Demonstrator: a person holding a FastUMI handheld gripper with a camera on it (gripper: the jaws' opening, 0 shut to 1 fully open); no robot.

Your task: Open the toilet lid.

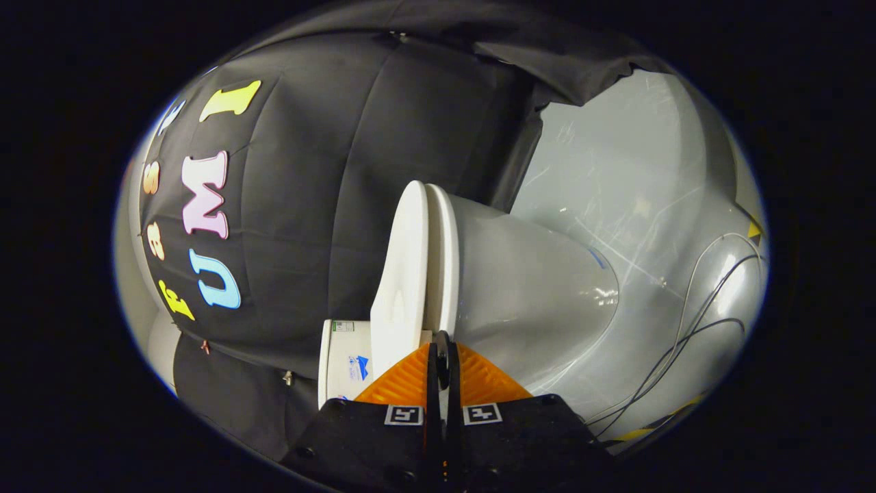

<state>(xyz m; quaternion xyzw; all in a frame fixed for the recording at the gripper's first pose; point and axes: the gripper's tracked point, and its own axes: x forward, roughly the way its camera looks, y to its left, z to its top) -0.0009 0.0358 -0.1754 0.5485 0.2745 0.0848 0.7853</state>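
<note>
The view is rolled on its side, so the white toilet lies sideways in it. Its bowl (pixel 534 301) swells out beyond the fingers on the floor side. The lid (pixel 400 274) lies flat and closed on the seat (pixel 441 253). My gripper (pixel 443 340) is shut, its two fingers pressed together with nothing between them. Their tips sit right at the rim, by the seam between lid and seat; I cannot tell whether they touch it. The white tank (pixel 342 363) with a small label stands beside the fingers on the lid's side.
The black cloth wall (pixel 321 205) hangs behind the toilet. A glossy grey floor (pixel 616 157) spreads beyond the bowl, with thin cables (pixel 684 329) running across it and a yellow tape mark (pixel 753 229) farther out.
</note>
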